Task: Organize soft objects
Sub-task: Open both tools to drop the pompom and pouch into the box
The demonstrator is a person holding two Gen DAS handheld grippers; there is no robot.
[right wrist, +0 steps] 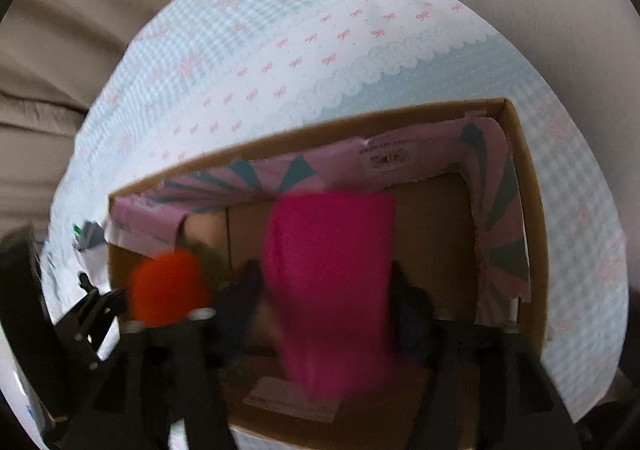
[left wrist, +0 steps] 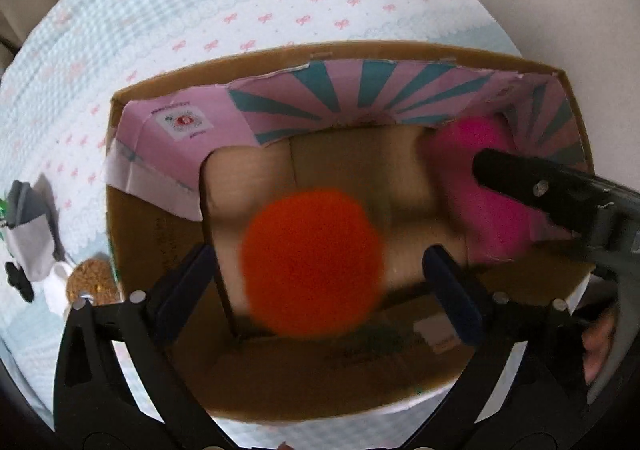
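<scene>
Both grippers point steeply down over the cardboard box [left wrist: 136, 234]; left gripper [left wrist: 320, 270] spread wide around the orange pompom [left wrist: 312, 262], pads clear; right gripper [right wrist: 328, 286] spread around the pink plush [right wrist: 332, 282], contact blurred.

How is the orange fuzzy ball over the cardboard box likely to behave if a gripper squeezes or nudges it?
The orange ball looks fuzzy and soft-edged, so it would probably squash under the fingers rather than resist. It is round, so a nudge would likely roll it, though the cardboard box walls should stop it. It seems light for its size and unlikely to break.
</scene>
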